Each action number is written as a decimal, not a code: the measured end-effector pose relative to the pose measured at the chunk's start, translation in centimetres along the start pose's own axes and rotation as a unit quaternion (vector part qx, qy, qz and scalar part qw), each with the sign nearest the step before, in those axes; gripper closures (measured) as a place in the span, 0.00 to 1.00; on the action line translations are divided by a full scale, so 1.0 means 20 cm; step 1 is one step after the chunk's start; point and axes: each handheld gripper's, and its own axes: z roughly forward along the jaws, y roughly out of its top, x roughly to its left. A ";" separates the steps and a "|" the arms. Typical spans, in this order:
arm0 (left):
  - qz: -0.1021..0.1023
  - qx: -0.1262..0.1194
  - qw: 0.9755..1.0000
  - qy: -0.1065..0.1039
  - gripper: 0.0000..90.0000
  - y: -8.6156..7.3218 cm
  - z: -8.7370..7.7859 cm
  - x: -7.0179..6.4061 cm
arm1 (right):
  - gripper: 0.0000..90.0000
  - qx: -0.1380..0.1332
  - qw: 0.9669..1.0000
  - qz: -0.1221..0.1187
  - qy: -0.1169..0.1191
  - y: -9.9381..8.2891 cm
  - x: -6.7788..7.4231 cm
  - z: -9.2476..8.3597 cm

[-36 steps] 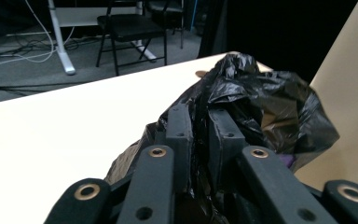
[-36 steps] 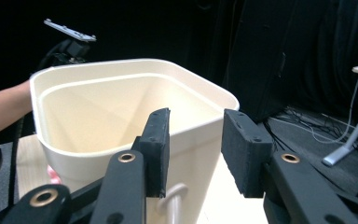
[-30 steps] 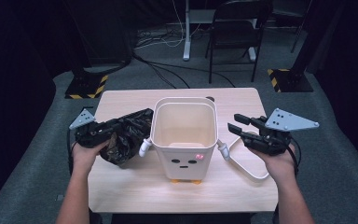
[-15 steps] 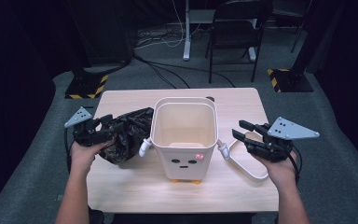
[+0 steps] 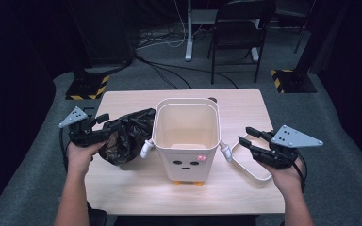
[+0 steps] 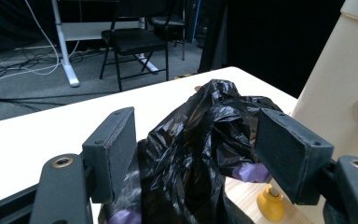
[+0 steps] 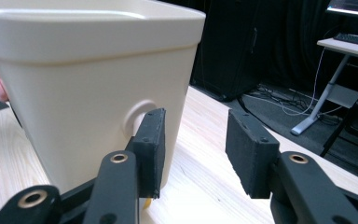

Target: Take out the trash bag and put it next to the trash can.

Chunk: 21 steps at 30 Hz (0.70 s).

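Note:
A cream bin [image 5: 186, 136] with a small face and stub arms stands upright and empty mid-table. Left of it lies a crumpled black plastic bag [image 5: 125, 134], touching the bin's side. My left gripper [image 5: 109, 125] is at the bag's left edge; its jaws have just been opening. In the left gripper view they stand wide, left gripper [image 6: 200, 140] open, with the bag [image 6: 191, 154] bulging between the pads. My right gripper [image 5: 245, 135] hovers open over a flat white lid [image 5: 252, 162] right of the bin. In its own view the right gripper [image 7: 193, 140] holds nothing, beside the bin [image 7: 74, 70].
The wooden table [image 5: 136, 101] has bare room behind the bin and along its front edge. A black chair [image 5: 242, 28] and a desk leg stand on the grey floor beyond, with cables. The bin's yellow foot [image 6: 270, 205] shows below the bag.
The left gripper's jaws opened off the bag, which stayed beside the bin. The right gripper sank a little toward the white lid.

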 end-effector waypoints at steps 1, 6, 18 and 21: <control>-0.001 -0.001 1.000 0.001 0.32 0.00 0.00 0.00 | 0.63 0.002 1.000 0.000 0.000 -0.01 0.00 0.00; -0.003 -0.001 1.000 0.002 0.32 0.00 -0.02 0.00 | 0.63 0.014 1.000 0.009 -0.003 -0.08 -0.02 0.03; 0.025 0.011 1.000 0.009 0.35 0.02 -0.03 -0.05 | 0.65 0.045 0.999 0.014 -0.011 -0.24 -0.04 0.07; 0.033 0.009 0.999 0.008 0.36 0.03 -0.03 -0.07 | 0.65 0.051 0.998 0.015 -0.015 -0.28 -0.05 0.07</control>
